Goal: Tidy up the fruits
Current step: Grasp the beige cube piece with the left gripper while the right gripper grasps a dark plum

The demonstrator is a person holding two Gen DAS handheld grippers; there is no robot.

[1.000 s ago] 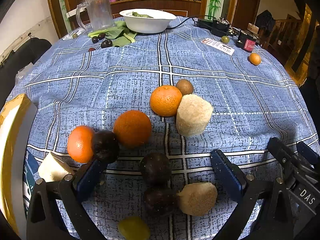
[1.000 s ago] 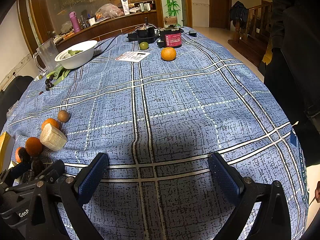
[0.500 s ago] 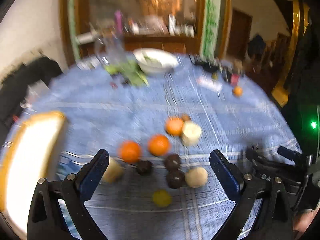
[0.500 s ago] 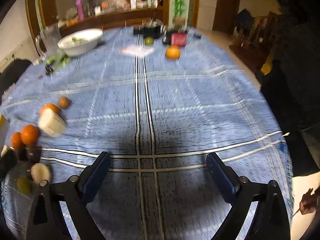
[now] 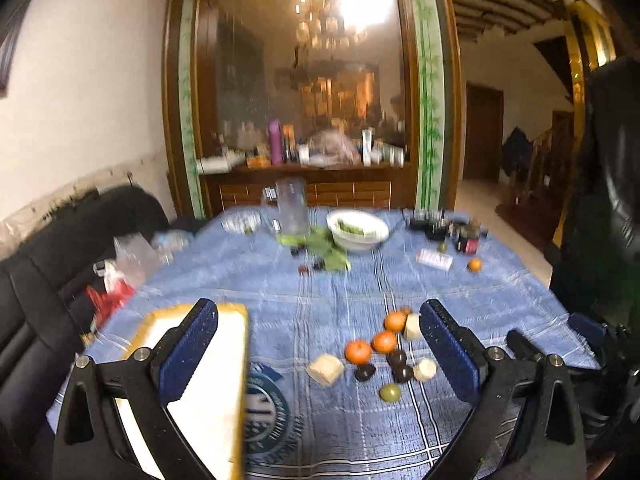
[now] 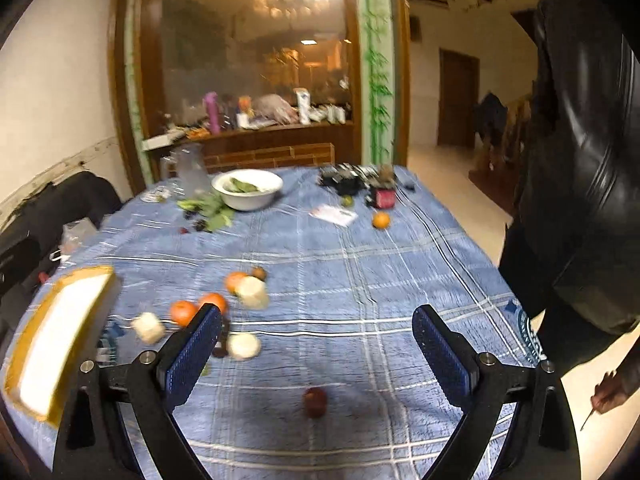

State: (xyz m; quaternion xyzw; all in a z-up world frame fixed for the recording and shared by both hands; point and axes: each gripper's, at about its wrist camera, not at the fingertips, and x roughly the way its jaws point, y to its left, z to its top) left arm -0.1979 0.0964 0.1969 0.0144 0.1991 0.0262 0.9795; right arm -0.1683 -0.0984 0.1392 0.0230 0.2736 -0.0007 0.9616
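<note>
A cluster of fruit lies on the blue checked tablecloth [image 5: 360, 280]: oranges [image 5: 358, 351], dark plums [image 5: 397, 357], pale peeled chunks [image 5: 325, 367] and a green fruit [image 5: 390, 392]. My left gripper [image 5: 318, 354] is open and empty, raised high above the table's near edge. My right gripper [image 6: 316, 350] is open and empty, also raised; it shows in the left wrist view [image 5: 560, 344] at the right. The same cluster [image 6: 216, 304] lies left of the right gripper. A red fruit [image 6: 315, 401] lies alone near the front. A yellow-rimmed white tray [image 5: 192, 392] sits at the left.
A white bowl [image 5: 357, 230] with greens, a clear jug [image 5: 292, 204], leaves and dark fruit stand at the back. A lone orange [image 6: 381, 220], a green fruit [image 6: 346, 201], a card and dark devices lie at the back right. A person in black [image 6: 580, 160] stands right.
Both grippers have pulled back and risen well above the table, so the fruit looks small and far. Both stay open and empty. The tray and a red fruit have come into view.
</note>
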